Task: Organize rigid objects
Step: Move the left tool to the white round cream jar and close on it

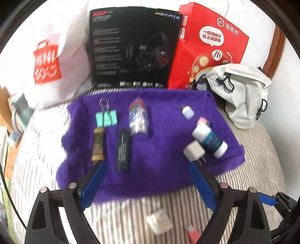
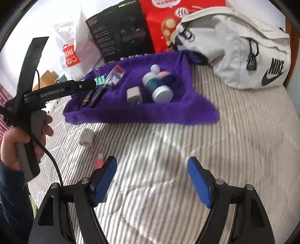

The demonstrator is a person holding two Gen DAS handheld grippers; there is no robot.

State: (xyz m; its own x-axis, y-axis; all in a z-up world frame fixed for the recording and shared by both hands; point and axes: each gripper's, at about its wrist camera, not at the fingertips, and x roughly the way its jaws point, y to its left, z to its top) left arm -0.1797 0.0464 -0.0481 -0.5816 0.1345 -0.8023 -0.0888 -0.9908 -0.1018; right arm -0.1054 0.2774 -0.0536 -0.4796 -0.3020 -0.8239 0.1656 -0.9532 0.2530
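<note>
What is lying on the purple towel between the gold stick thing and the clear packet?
A dark flat case lies between the gold tube and the clear packet on the purple towel, clearest in the left wrist view.

a striped bed cover (image 2: 168, 150) fills the foreground under bright daylight; a white wall (image 1: 249, 16) rises at twelve o'clock, brown wooden trim (image 1: 275, 50) at two o'clock.
</note>
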